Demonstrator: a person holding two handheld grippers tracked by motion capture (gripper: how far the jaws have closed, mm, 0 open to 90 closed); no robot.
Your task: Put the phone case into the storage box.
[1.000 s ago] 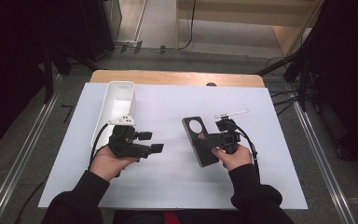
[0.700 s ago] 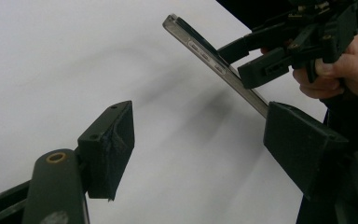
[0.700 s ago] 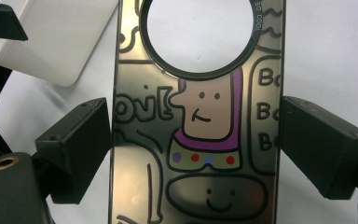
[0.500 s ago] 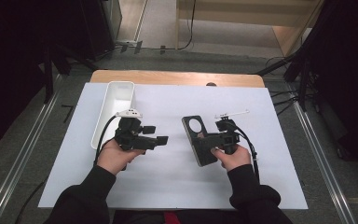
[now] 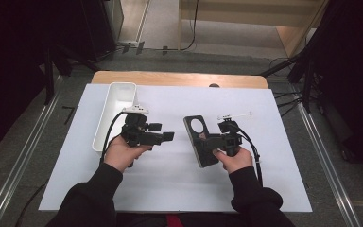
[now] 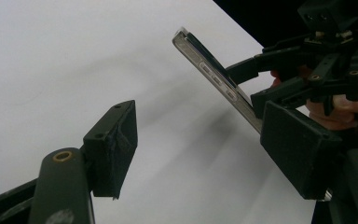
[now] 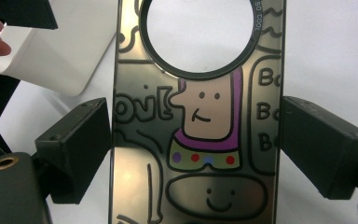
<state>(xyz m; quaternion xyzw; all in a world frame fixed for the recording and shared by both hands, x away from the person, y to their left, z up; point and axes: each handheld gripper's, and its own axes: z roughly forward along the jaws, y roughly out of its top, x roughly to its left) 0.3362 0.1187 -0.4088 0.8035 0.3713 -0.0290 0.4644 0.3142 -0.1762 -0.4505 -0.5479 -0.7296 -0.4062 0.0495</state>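
Dark cartoon-printed phone case (image 7: pixel 198 140) with round camera cutout, tilted, between the right gripper (image 7: pixel 196 149) jaws, seemingly ungripped.

- Between the left gripper (image 5: pixel 163 137) and the phone case (image 5: pixel 202 141) lies an open strip of bare white mat (image 5: pixel 179 175).
- The white bin (image 5: pixel 115 113) stands just behind and left of the left gripper, blocking that side.
- The right gripper (image 5: pixel 211 141) straddles the phone case, jaws apart.
- Right of it, the mat is free.
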